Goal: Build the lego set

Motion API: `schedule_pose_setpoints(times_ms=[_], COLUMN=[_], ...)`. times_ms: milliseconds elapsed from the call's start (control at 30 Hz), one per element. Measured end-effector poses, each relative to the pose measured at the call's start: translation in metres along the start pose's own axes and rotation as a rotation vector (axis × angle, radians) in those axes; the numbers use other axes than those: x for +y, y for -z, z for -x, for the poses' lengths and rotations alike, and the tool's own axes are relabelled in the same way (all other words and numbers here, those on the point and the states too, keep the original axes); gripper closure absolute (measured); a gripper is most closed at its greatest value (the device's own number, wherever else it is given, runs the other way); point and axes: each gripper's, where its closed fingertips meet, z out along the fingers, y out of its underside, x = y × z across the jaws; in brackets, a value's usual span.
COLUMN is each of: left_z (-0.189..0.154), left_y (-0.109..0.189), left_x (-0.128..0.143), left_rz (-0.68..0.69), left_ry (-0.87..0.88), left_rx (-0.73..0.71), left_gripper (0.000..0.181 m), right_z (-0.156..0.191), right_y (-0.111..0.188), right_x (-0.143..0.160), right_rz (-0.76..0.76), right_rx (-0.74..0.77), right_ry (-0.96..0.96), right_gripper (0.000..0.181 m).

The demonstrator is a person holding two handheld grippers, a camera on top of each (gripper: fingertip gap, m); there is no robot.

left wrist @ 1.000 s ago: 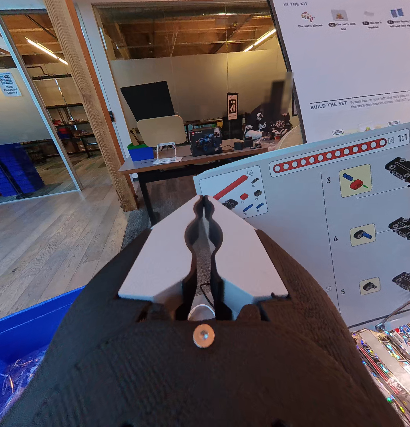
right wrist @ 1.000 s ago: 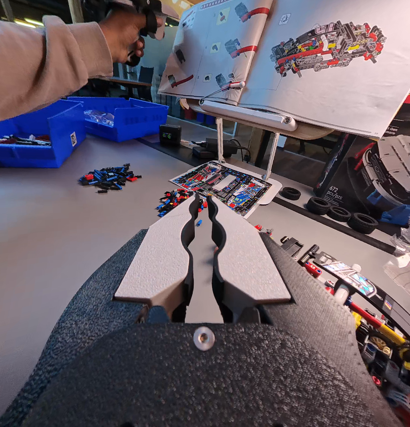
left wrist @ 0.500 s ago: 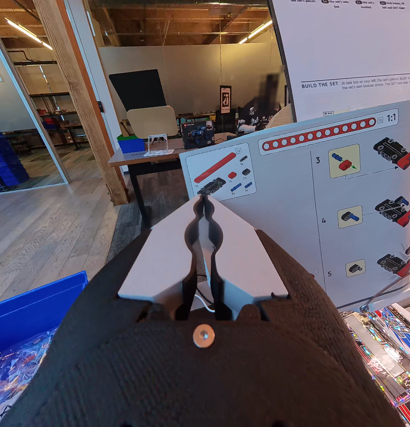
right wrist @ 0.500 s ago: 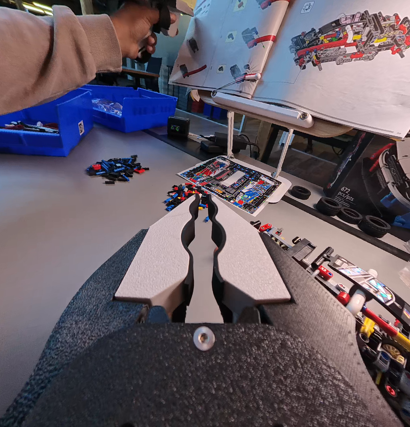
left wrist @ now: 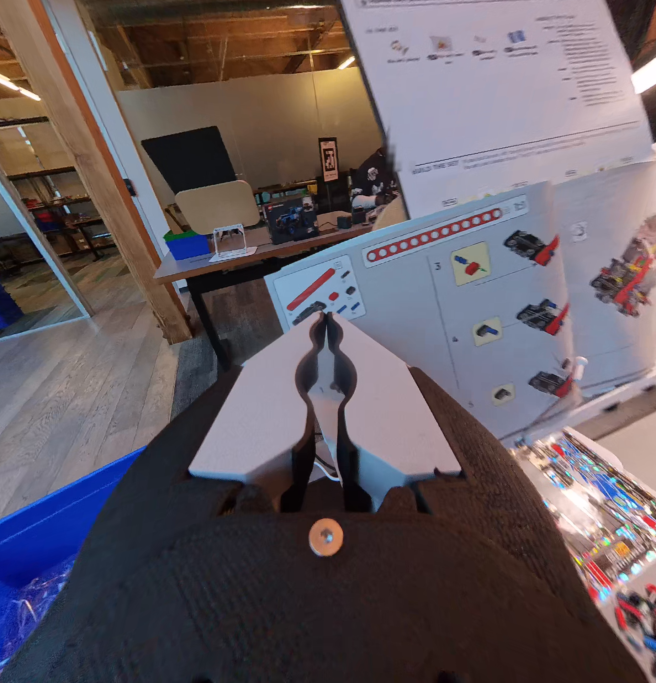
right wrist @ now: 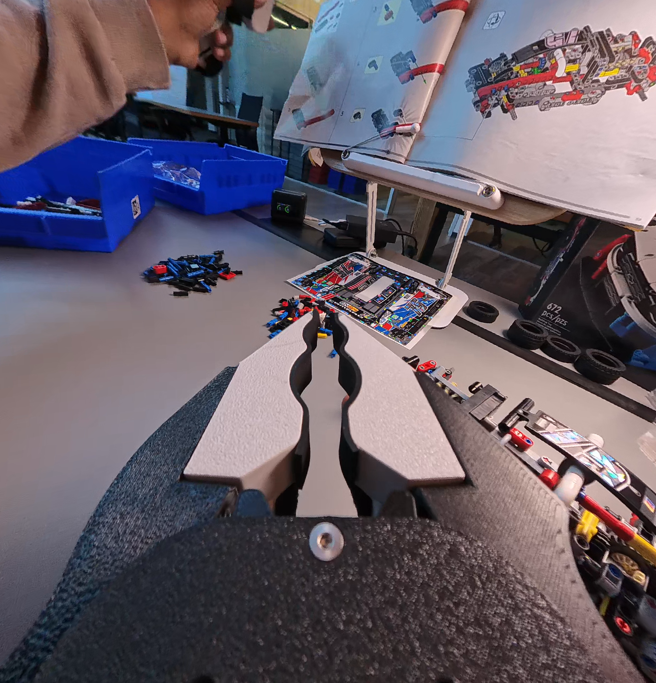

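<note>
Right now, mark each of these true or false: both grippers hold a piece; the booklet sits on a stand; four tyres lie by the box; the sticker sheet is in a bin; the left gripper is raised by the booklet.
1. Both grippers hold a piece. False: the left gripper is shut on nothing, and the right gripper is slightly open and empty.
2. The booklet sits on a stand. True.
3. Four tyres lie by the box. True.
4. The sticker sheet is in a bin. False: it lies on the table.
5. The left gripper is raised by the booklet. True.
</note>
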Motion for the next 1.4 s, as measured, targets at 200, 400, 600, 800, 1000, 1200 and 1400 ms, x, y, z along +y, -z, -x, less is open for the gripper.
schedule_pose_setpoints(times_ms=[200,400,600,800,1000,1200,1400], left_z=[-0.021,-0.011,0.006,0.024,0.022,0.041,0.051], left_y=[0.108,0.21,0.263,0.263,0.259,0.254,0.261], left_x=[-0.016,0.059,0.212,0.301,0.327,0.311,0.244], left_rz=[0.124,0.423,0.946,1.193,1.279,1.228,1.064], left_ry=[-0.129,-0.178,-0.092,-0.079,-0.096,-0.152,-0.15], left_rx=[0.169,0.217,0.298,0.336,0.379,0.291,0.197], left_gripper=[0.181,0.181,0.153,0.112,0.114,0.124,0.123], right_z=[0.0,0.007,0.015,0.012,0.006,0.006,0.008], right_y=[0.009,0.008,0.001,0.0,-0.002,-0.002,0.001], right_x=[-0.013,-0.014,-0.008,0.0,0.006,0.004,-0.001], right_rz=[-0.041,-0.035,-0.002,0.029,0.043,0.038,0.021], right_rx=[0.0,-0.017,-0.028,-0.003,0.005,0.0,-0.006], right_ry=[0.0,0.018,0.052,0.079,0.042,0.047,0.055], right_gripper=[0.177,0.177,0.177,0.177,0.177,0.177,0.177])
